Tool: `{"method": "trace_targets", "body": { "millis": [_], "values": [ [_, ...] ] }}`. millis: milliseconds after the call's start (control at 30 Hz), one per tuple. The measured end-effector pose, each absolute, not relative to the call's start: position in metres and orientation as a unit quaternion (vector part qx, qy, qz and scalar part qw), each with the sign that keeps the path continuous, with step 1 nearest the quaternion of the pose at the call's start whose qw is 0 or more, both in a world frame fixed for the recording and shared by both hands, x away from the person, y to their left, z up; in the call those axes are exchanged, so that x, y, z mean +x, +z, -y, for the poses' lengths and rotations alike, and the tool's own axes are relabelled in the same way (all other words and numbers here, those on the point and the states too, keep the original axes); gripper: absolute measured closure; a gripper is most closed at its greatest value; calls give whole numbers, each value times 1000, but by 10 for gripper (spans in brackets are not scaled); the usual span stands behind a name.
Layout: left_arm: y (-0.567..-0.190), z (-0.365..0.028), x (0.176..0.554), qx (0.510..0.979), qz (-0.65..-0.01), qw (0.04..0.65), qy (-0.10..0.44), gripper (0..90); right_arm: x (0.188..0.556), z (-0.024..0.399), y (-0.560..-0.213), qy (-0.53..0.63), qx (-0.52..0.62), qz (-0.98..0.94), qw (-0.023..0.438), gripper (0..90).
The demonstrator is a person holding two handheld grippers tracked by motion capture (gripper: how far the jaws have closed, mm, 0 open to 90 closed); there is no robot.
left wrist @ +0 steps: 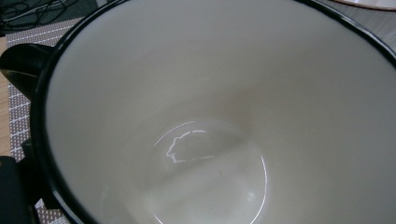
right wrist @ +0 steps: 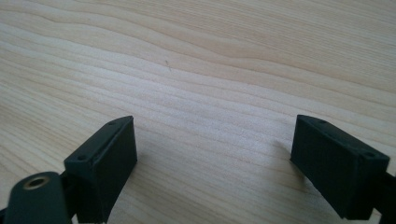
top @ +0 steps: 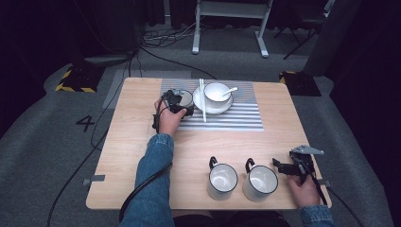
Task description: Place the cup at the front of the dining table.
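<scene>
Left gripper [top: 176, 105] at mat [top: 246, 118], left of bowl [top: 216, 92] on plate [top: 211, 107]; cup [top: 183, 98] directly ahead of jaws, rim up against camera, handle at its left. Grip unclear: cup hides jaws, cannot tell. Two mugs [top: 222, 180] stand at near edge. Right gripper [top: 283, 166], just right of them, rests on bare table [top: 142, 189], jaws wide, empty.

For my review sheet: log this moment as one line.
left claw: at mug on striped mat | right claw: open, empty, beside two front mugs
</scene>
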State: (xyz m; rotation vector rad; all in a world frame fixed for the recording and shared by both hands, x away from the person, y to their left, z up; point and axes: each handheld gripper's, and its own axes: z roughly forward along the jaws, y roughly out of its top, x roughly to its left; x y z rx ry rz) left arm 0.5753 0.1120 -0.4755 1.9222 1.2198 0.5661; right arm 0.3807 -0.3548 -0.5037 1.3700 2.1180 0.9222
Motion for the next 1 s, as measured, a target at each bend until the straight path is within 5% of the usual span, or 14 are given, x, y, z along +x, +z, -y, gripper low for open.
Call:
{"method": "trace_targets", "body": {
  "millis": [600,833,1000],
  "values": [
    [-448,-118,552,751,-491,379,227,33,381,355,-504,334,496,-769,227,147],
    [-427,-129,532,746,-487,393,227,176,380,354,-504,333,499,-767,228,149],
    [-413,-132,516,745,-477,406,229,161,380,354,-504,333,500,-766,228,149]
  ]
}}
